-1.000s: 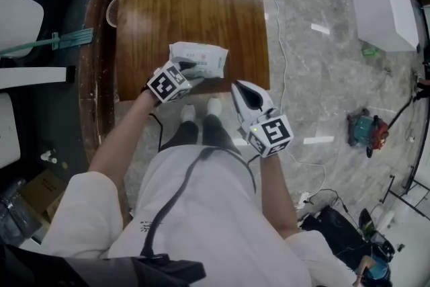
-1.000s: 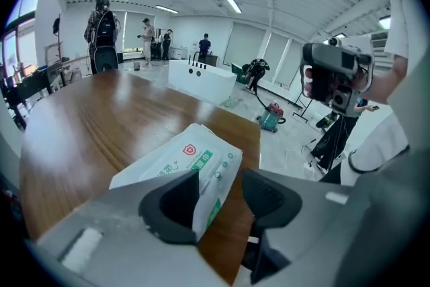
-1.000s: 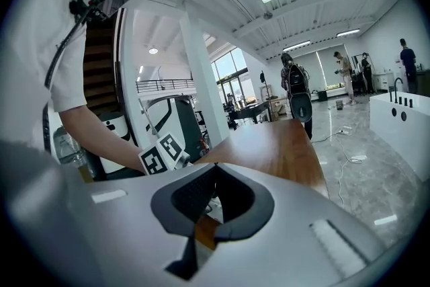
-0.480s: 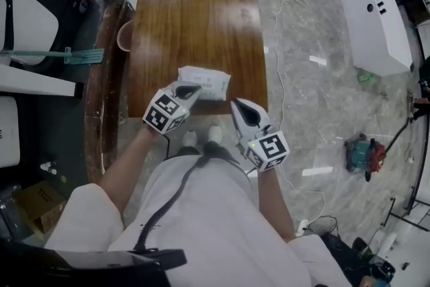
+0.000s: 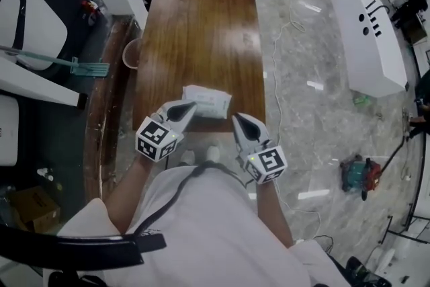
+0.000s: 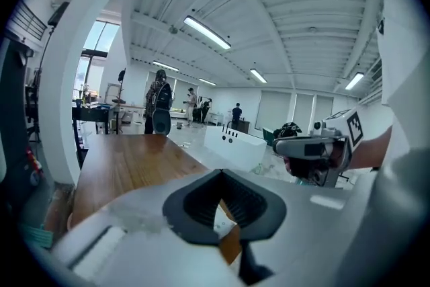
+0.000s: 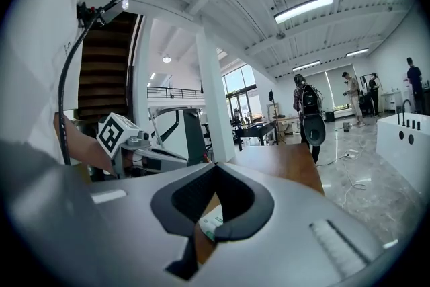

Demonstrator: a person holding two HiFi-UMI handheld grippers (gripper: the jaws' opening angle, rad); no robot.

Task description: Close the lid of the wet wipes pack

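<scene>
The white wet wipes pack (image 5: 207, 102) lies flat on the wooden table (image 5: 201, 30), close to its near edge. Its top looks flat; the lid's seam is too small to make out. My left gripper (image 5: 189, 107) hovers above the pack's near left corner, apart from it, jaws shut on nothing. My right gripper (image 5: 238, 119) hangs just off the table's near edge, right of the pack, and looks shut and empty too. A sliver of the white and green pack (image 7: 212, 222) shows through the right gripper (image 7: 215, 165). The left gripper (image 6: 220, 171) points along the table.
A pale bucket (image 5: 131, 54) stands on the floor at the table's left, with a teal broom (image 5: 75, 65) beside it. A long white cabinet (image 5: 369, 30) and loose cables (image 5: 285, 23) lie right of the table. A red and green machine (image 5: 356, 175) sits on the floor.
The left gripper has come off the pack, risen and drawn back toward me with its jaws now closed. The right gripper rose slightly. The pack stays in place.
</scene>
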